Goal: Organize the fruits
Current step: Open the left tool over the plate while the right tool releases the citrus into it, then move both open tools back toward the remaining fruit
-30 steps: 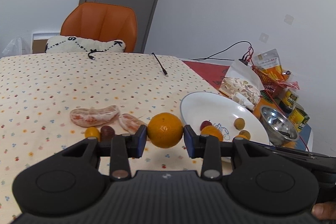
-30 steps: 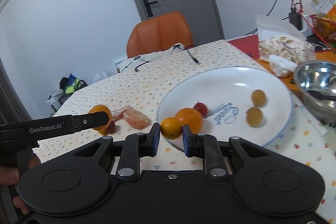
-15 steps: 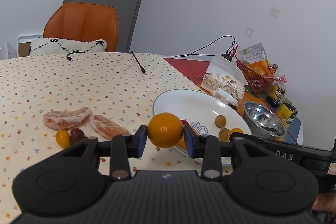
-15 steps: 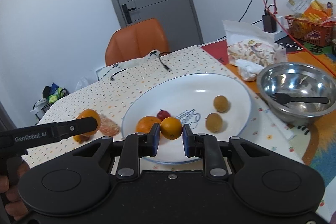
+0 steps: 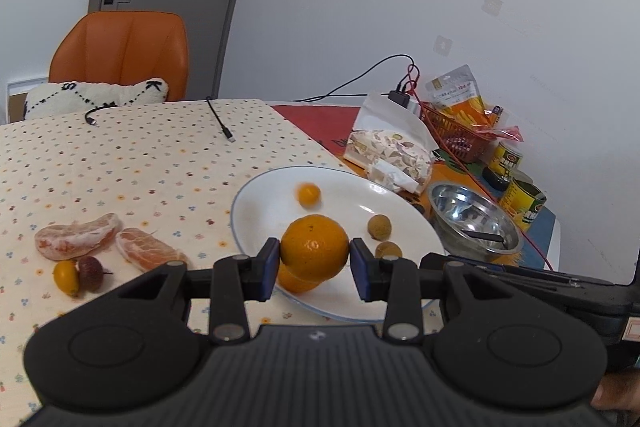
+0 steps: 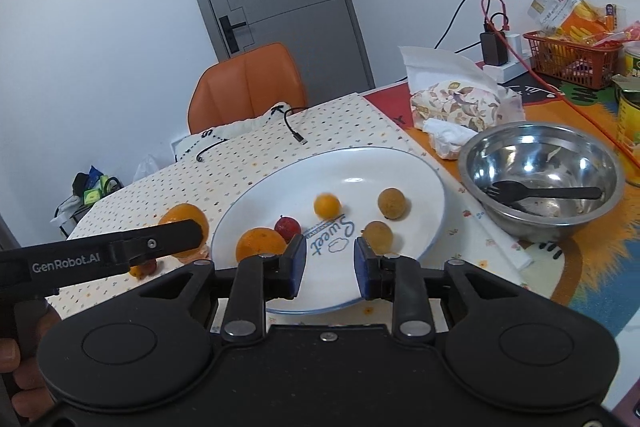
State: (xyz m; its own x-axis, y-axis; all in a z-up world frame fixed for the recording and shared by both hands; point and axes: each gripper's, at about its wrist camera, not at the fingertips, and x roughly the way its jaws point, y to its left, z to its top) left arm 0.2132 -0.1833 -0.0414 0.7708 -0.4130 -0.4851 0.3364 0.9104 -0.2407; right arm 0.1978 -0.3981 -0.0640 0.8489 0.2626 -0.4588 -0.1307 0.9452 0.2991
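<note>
Dotted surface [image 5: 132,163], white plate [image 5: 400,215] centre: left hand-held gripper [image 5: 315,269] pinching orange [image 5: 315,249] over near rim, lower gently; right hand-held gripper [image 6: 330,269] opening, empty.

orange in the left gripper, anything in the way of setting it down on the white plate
Partly. The orange in the left gripper hangs over the plate's near edge, where another orange already lies. The red fruit sits close behind. The far-left part of the plate looks bare.

Plate [image 6: 432,183] left of bowl [image 6: 600,163]; fork [image 6: 540,193] in bowl; chair [image 6: 248,83] behind table [image 6: 340,123].
</note>
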